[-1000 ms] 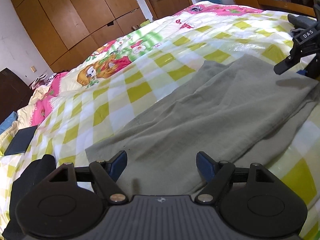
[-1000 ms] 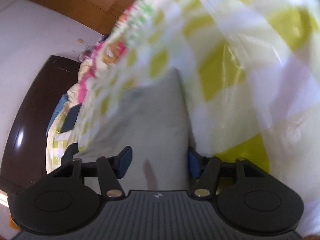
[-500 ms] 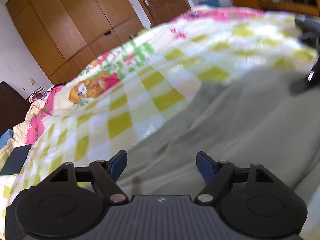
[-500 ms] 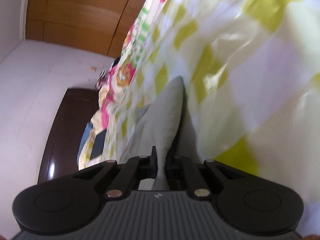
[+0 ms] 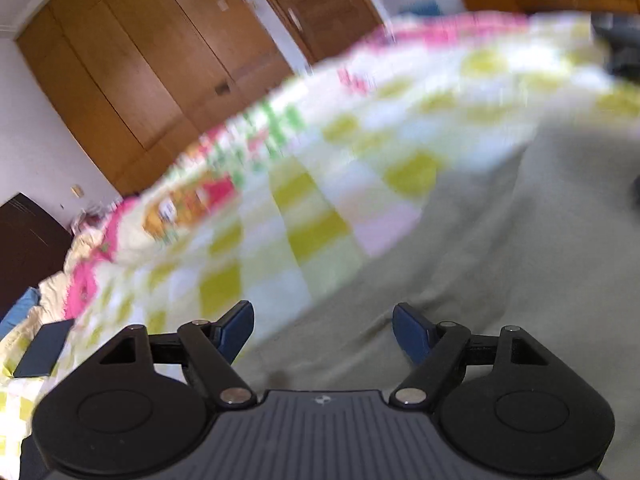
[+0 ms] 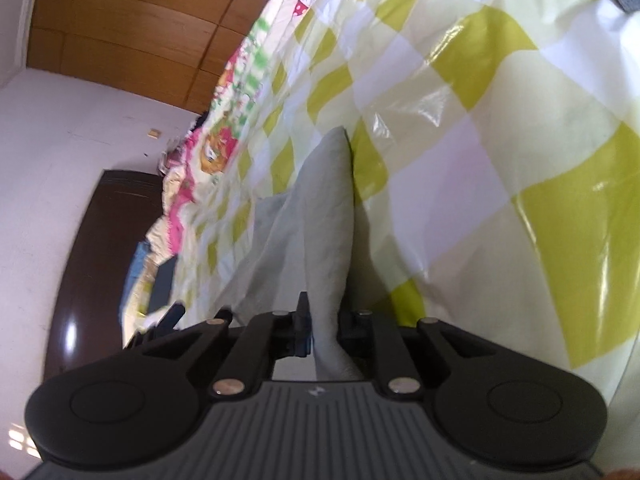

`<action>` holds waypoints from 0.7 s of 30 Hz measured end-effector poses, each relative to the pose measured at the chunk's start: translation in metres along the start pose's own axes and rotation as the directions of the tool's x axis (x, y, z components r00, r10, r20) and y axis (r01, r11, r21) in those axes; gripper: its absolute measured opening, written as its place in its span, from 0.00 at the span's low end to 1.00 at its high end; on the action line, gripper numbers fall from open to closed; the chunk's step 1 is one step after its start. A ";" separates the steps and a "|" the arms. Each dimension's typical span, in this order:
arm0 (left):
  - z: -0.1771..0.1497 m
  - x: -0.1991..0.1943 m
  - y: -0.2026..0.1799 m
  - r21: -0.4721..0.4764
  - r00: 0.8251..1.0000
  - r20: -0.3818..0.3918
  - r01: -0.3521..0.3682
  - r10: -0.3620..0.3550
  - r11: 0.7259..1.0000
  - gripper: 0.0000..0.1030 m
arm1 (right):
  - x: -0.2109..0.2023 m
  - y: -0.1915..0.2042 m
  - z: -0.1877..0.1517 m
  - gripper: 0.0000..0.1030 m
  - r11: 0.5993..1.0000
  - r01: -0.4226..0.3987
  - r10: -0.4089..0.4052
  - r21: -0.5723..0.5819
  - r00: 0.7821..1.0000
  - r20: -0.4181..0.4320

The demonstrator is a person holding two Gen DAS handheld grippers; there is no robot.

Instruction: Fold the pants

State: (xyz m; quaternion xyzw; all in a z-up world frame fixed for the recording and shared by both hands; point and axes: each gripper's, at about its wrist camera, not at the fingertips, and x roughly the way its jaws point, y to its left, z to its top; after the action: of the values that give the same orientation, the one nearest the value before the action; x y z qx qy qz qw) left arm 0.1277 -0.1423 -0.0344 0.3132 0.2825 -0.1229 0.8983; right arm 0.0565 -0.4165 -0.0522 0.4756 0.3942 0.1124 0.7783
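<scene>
A bed (image 5: 320,224) covered by a yellow-and-white checked sheet (image 6: 500,128) with a pink cartoon border fills both views, though the left wrist view is smeared with blur, so the print there is hard to make out. Behind it stand wooden wardrobe doors (image 5: 132,60), and a dark brown cabinet (image 6: 92,248) sits at the bed's far side, cut off by the edge of the picture. The gray pants (image 5: 500,264) lie spread on the sheet, taking up the lower right of the left wrist view; their far end runs out of sight. In the right wrist view a fold of the pants (image 6: 320,232) rises as a narrow ridge from the sheet. The right gripper (image 6: 323,330) is clenched on that fold, its blue pads hidden by the cloth. The left gripper (image 5: 323,330) hangs just over the pants' near edge with its fingers (image 5: 236,326) spread wide, gripping nothing. A dark flat object (image 5: 42,350) lies on the sheet at the far left, too blurred to identify.
</scene>
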 end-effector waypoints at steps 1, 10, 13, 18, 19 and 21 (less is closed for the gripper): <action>-0.001 0.011 -0.003 0.007 1.000 -0.019 0.000 0.001 1.000 0.87 | -0.001 0.003 -0.001 0.12 1.000 0.007 -0.007 -0.001 1.000 0.004; -0.015 -0.050 0.023 -0.092 0.991 0.134 0.027 -0.014 0.995 0.87 | -0.008 0.016 -0.010 0.09 0.998 0.053 -0.053 -0.020 0.998 0.044; -0.036 -0.059 -0.010 -0.005 0.987 0.104 0.124 -0.123 0.992 0.87 | 0.004 0.013 -0.010 0.12 0.993 0.115 -0.115 -0.030 0.993 0.003; -0.051 -0.082 -0.023 0.064 0.982 0.153 0.106 -0.115 0.992 0.84 | 0.007 0.013 -0.010 0.12 0.990 0.139 -0.139 -0.009 0.990 0.012; -0.050 -0.086 -0.019 0.045 0.980 0.159 0.111 -0.117 0.993 0.84 | 0.007 0.015 -0.010 0.12 0.990 0.138 -0.137 -0.014 0.990 0.012; -0.051 -0.090 -0.010 0.009 0.979 0.157 0.130 -0.130 0.991 0.85 | 0.002 0.024 -0.011 0.09 0.992 0.123 -0.122 -0.028 0.992 0.029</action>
State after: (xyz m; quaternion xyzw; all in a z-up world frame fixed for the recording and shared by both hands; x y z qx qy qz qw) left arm 0.0283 -0.1137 -0.0197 0.2831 0.2308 -0.2054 0.9080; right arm 0.0547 -0.3954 -0.0360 0.4406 0.4104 0.0637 0.7959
